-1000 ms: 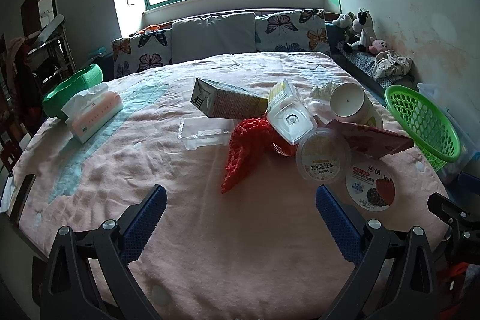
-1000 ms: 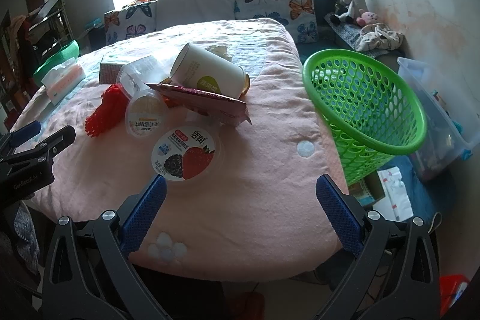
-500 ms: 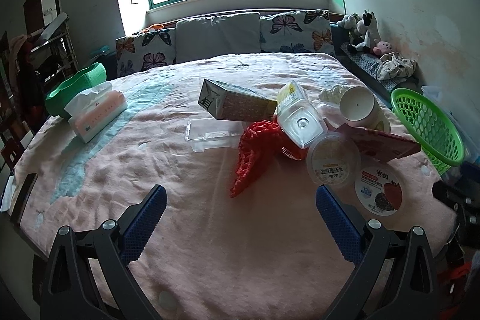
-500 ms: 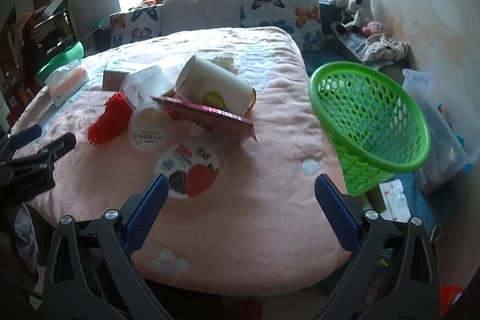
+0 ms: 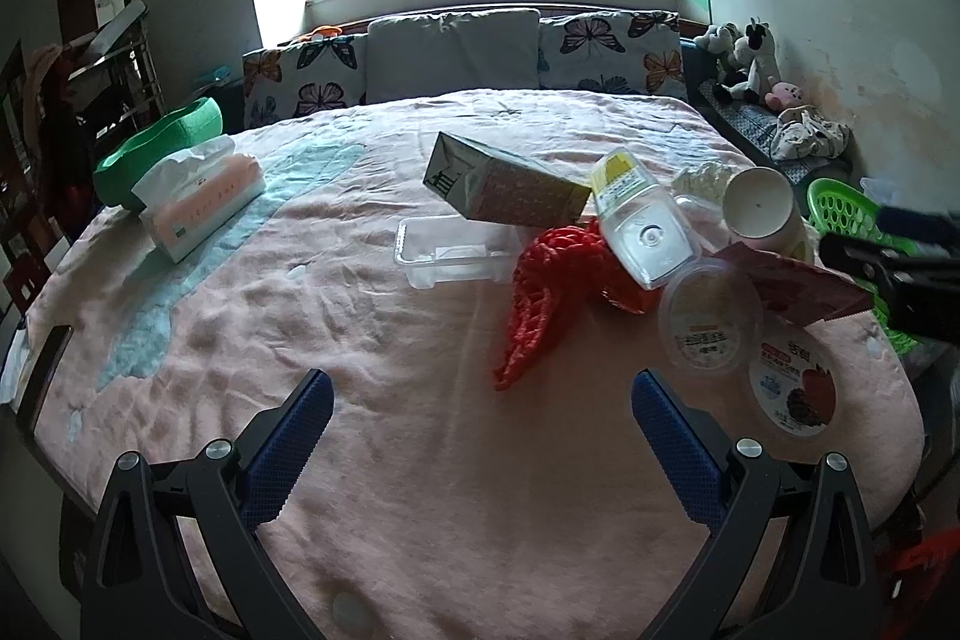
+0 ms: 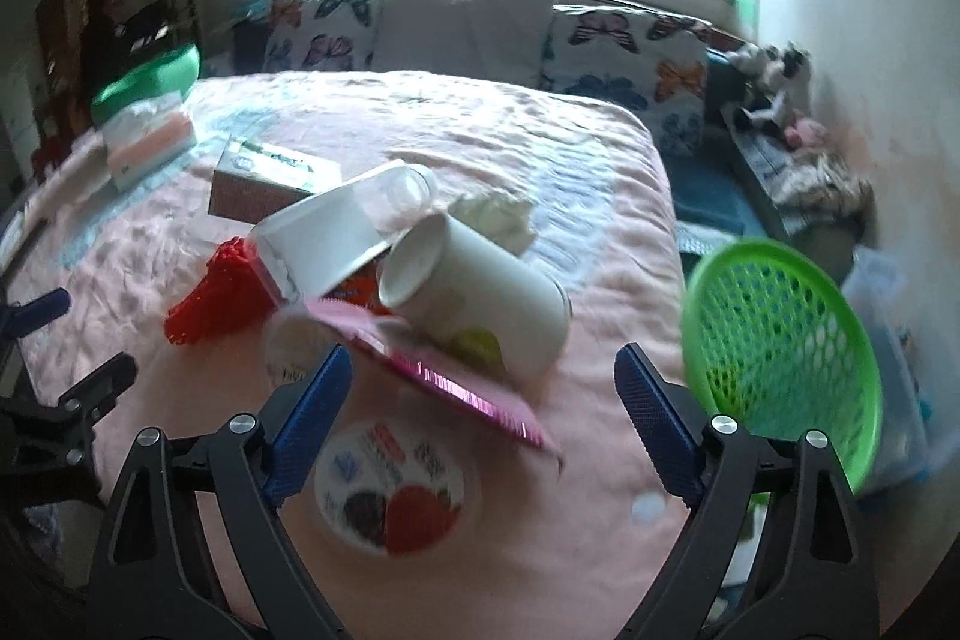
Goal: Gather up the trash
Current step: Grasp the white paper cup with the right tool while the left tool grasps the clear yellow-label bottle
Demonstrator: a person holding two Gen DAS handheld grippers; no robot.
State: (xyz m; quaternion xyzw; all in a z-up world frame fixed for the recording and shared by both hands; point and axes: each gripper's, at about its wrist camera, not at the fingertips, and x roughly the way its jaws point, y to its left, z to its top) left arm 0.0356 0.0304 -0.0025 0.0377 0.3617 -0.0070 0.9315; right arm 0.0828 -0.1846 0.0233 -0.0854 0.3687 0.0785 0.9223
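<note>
The trash sits heaped on the pink blanket [image 6: 600, 172], all of it left of the green basket [image 6: 780, 340] that hangs off the bed's edge; the right gripper [image 6: 483, 394] has just been closing a little yet stands wide with nothing pressed between its pads, the pink foil packet [image 6: 444, 382] and white paper cup [image 6: 480, 292] ahead of it; the left gripper [image 5: 480, 421] is spread over bare blanket, holding nothing. The risk, I judge: the cup leans on the packet, so tugging either may roll the cup away from the basket; the round lid [image 6: 390, 484] lies flat and may slip the pads. Its printed label is too blurred to read.
</note>
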